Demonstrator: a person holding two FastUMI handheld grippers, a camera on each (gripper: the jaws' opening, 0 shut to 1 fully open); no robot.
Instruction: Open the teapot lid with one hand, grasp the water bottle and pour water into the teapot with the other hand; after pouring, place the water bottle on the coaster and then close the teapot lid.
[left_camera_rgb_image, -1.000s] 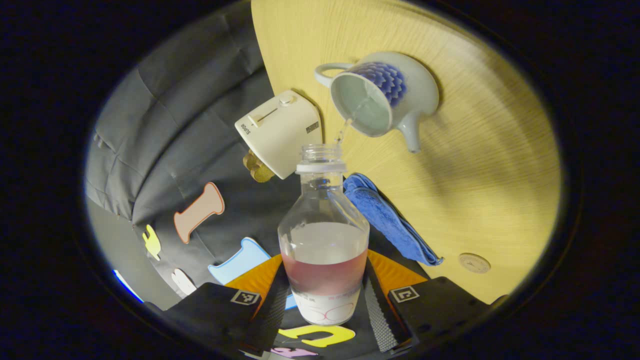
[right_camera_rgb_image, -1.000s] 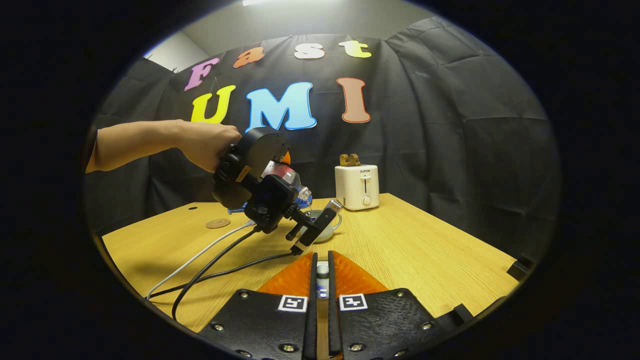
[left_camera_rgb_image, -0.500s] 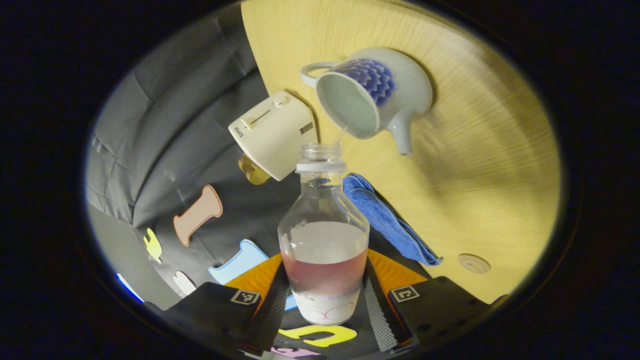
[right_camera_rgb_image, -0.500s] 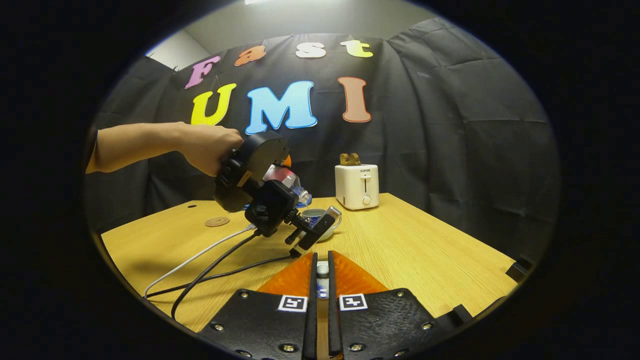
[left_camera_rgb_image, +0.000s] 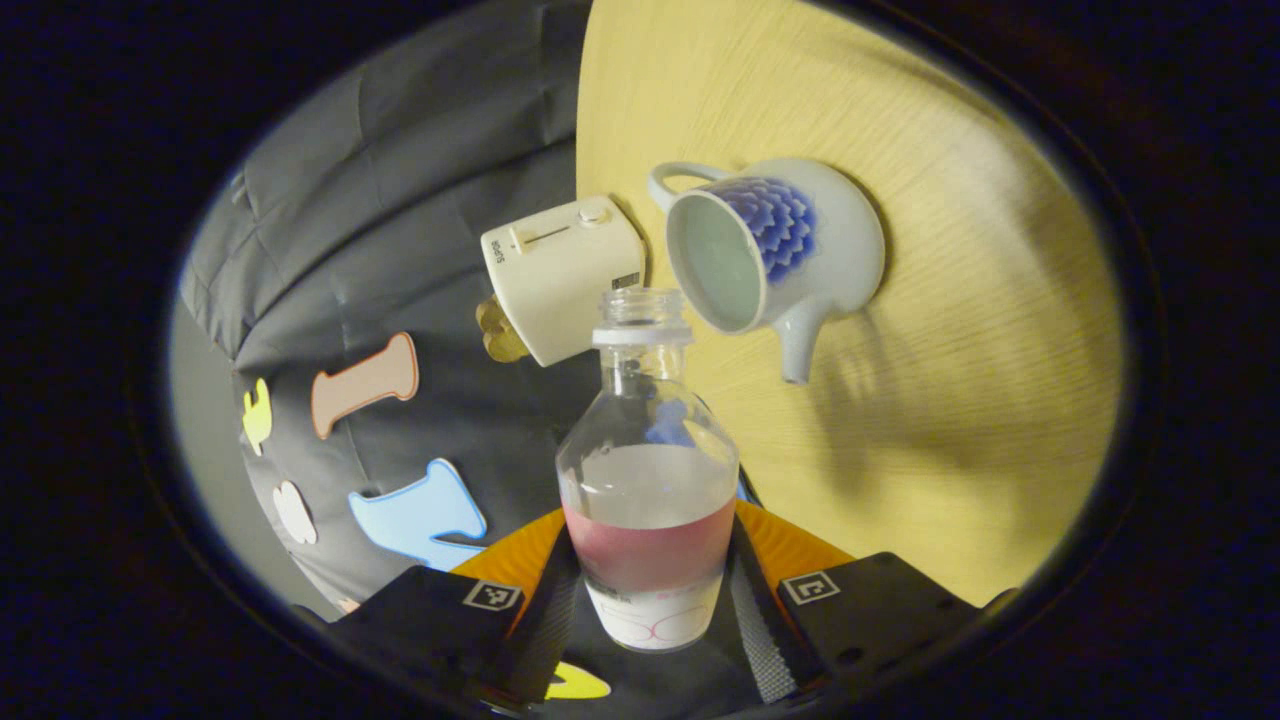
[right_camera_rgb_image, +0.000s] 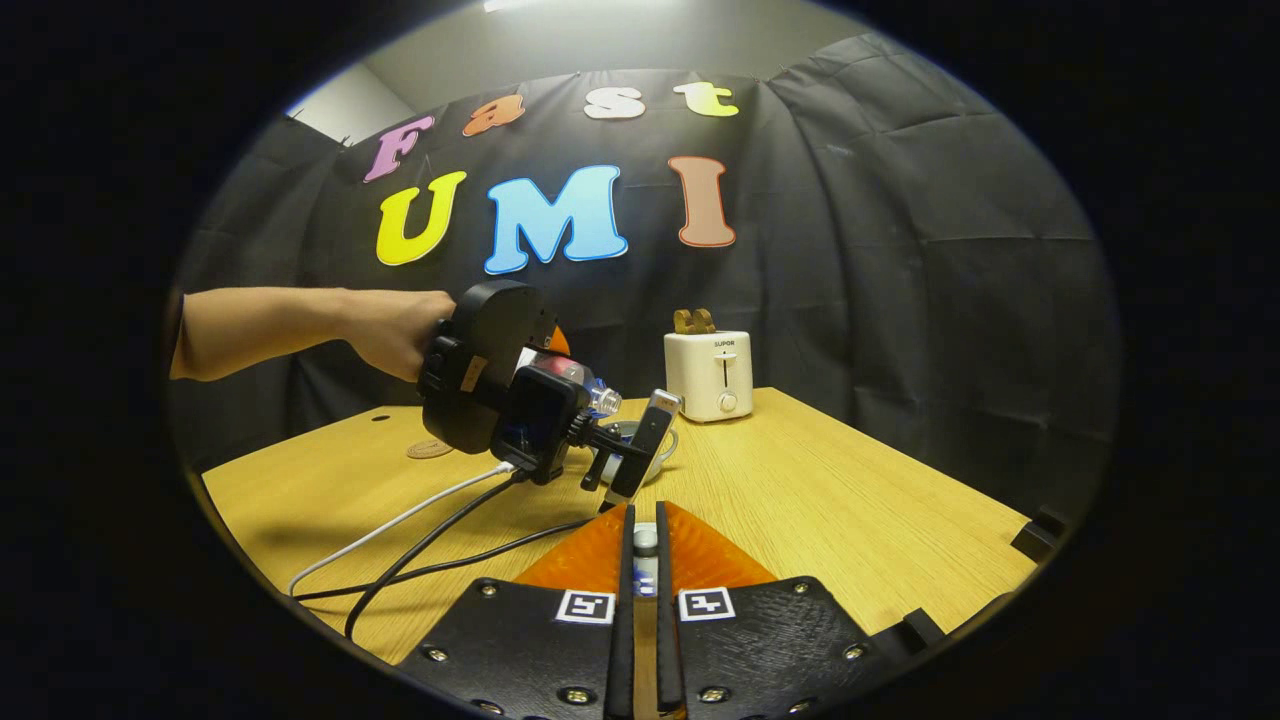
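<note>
Booth wall: black cloth hung behind the table, one, closing off the back of the scene.
Table (right_camera_rgb_image: 800, 500): one, pale wood; everything stands on it.
Toaster (right_camera_rgb_image: 710, 375): one, cream, at the far edge by the cloth, with something brown in its slot; no part in the task, by my reading.
Hand (right_camera_rgb_image: 390, 330): one, reaching in from the left of the right gripper view to carry the left gripper.
Left gripper (left_camera_rgb_image: 650, 590): one; both fingers press the lower body of the water bottle, a firm squeeze low down so the neck is free to tip.
Right gripper (right_camera_rgb_image: 640, 560): one; fingers drawn nearly together on a small pale knob, most likely the teapot lid, held away so the pot is open.
Teapot (left_camera_rgb_image: 770, 250): one, white with a blue scale pattern, handle and spout, on the table near the toaster; mouth open, no lid on it.
Water bottle (left_camera_rgb_image: 648, 470): one, clear, uncapped, part full, tipped with its mouth just beside the pot's rim; no stream visible, so pouring looks about finished.
Cables (right_camera_rgb_image: 420, 530): two, one white and one black, trailing from the left gripper across the table.
Coaster (right_camera_rgb_image: 430, 450): one, small round disc, well apart from the pot; the bottle's next resting place.
</note>
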